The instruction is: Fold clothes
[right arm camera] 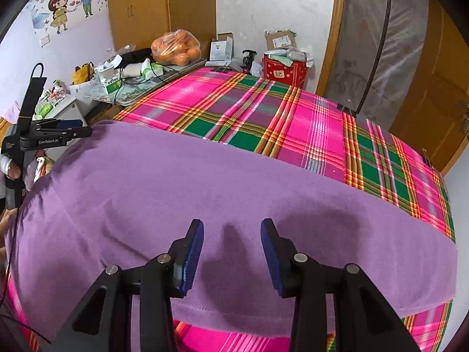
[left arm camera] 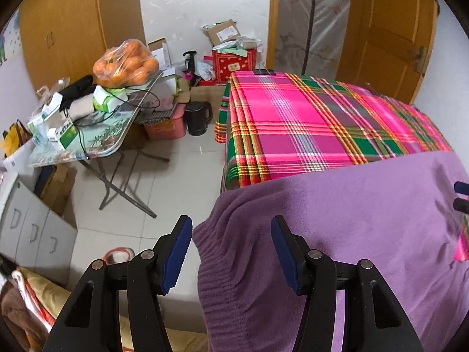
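Right wrist view: I see both my tongs, right gripper (right arm camera: 231,228) and left gripper (left arm camera: 231,226), open above the purple garment (right arm camera: 205,182).

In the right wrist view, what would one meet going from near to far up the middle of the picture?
Right hand-held gripper → purple garment → plaid cloth → red box → white wall.

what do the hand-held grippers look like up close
Each hand-held gripper is matte black plastic with silver pivot pins: the left one and the right one both carry dark blue ridged pads on their fingers. Seen side-on, the left unit bears white lettering, with a thin black cable trailing below.
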A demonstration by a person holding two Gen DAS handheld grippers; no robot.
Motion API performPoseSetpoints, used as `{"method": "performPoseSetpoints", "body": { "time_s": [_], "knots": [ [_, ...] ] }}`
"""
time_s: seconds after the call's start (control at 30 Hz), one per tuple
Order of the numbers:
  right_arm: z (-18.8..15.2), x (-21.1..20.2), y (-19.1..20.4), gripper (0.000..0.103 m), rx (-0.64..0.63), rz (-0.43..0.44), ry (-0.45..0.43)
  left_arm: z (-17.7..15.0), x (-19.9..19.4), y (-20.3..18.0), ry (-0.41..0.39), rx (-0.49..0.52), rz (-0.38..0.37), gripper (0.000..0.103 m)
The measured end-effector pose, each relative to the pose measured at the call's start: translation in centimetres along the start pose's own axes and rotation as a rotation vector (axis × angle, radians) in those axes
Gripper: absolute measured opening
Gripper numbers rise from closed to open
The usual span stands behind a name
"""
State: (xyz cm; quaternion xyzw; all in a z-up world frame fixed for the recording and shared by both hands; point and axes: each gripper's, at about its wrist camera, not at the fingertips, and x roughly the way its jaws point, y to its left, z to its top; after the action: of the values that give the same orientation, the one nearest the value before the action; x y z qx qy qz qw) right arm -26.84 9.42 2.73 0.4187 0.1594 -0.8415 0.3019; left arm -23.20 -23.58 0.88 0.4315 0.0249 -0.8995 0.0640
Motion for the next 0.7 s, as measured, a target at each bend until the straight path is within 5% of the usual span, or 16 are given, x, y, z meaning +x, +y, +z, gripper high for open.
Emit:
{"method": "performPoseSetpoints", "body": {
  "time_s": [0.23, 0.5, 0.7],
  "knots": [
    [0.7, 2.8, -1.1, 0.041, 0.000, -0.047, 0.064, -0.1, 1.2, 0.1, 0.017, 0.016, 0.022, 0.060],
    [1.0, 3.7, -4.4, 0.041, 0.039, -0.112, 0.074, 0.4, 0.9, 3.8, 0.026, -0.116, -0.001, 0.060],
    [2.5, 4.0, -5.9, 0.043, 0.005, -0.090, 0.048, 1.3, 0.1, 2.2, -0.006, -0.013, -0.033, 0.060]
  ]
}}
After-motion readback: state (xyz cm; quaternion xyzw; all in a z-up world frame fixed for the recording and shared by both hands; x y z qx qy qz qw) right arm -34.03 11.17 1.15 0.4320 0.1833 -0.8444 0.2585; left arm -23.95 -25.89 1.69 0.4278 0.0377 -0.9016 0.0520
